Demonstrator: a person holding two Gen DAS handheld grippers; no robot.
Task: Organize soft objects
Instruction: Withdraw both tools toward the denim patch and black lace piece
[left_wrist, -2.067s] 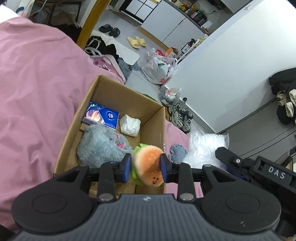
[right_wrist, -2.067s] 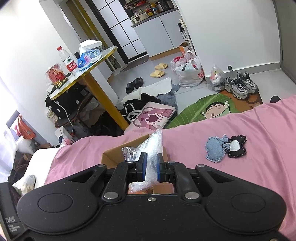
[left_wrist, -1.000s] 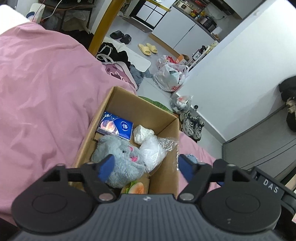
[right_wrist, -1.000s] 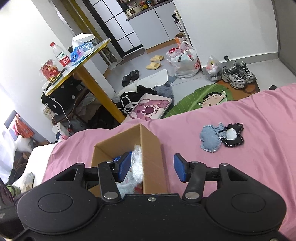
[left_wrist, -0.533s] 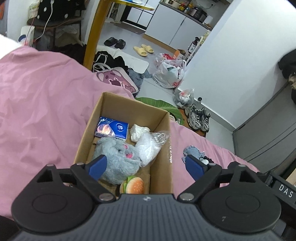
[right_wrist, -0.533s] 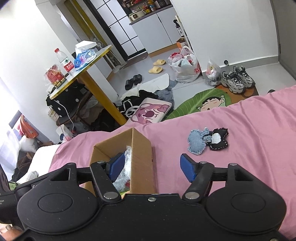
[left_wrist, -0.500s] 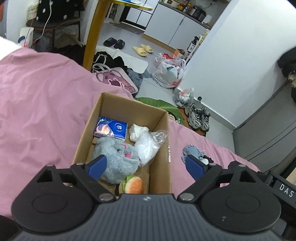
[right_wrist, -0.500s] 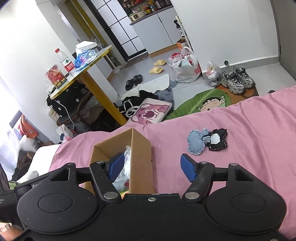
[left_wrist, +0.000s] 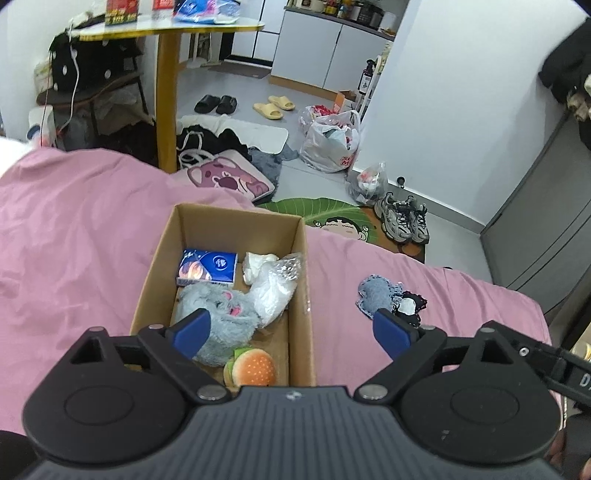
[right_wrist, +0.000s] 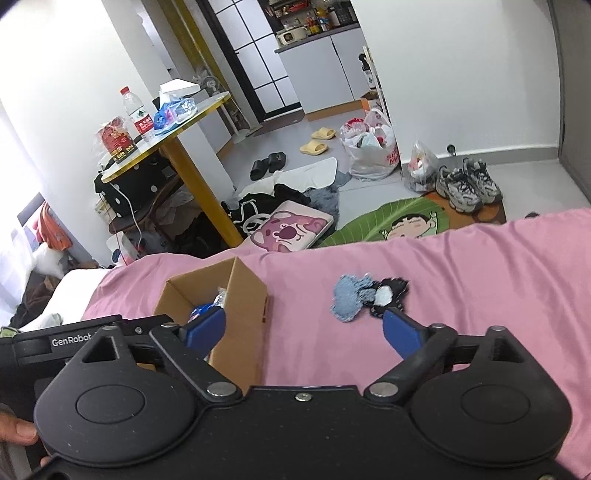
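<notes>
A cardboard box (left_wrist: 303, 280) sits on the pink bed sheet (left_wrist: 74, 236). In it lie a grey plush (left_wrist: 221, 310), a burger plush (left_wrist: 255, 367), a clear plastic bag (left_wrist: 275, 284), a white wad (left_wrist: 255, 264) and a blue tissue pack (left_wrist: 208, 267). A blue-grey and black soft toy (left_wrist: 388, 297) lies on the sheet right of the box. My left gripper (left_wrist: 291, 334) is open and empty above the box's near end. My right gripper (right_wrist: 304, 330) is open and empty, between the box (right_wrist: 245, 306) and the soft toy (right_wrist: 364, 295).
Beyond the bed edge the floor holds a pink cushion (left_wrist: 229, 177), a green cartoon rug (left_wrist: 325, 214), sneakers (left_wrist: 404, 221), plastic bags (left_wrist: 332, 142) and slippers (left_wrist: 275, 107). A yellow-legged table (right_wrist: 177, 122) carries a bottle and snacks.
My left gripper let go of the burger plush and my right gripper let go of the plastic bag; both now lie in the box. Both grippers opened wide and drew back and up.
</notes>
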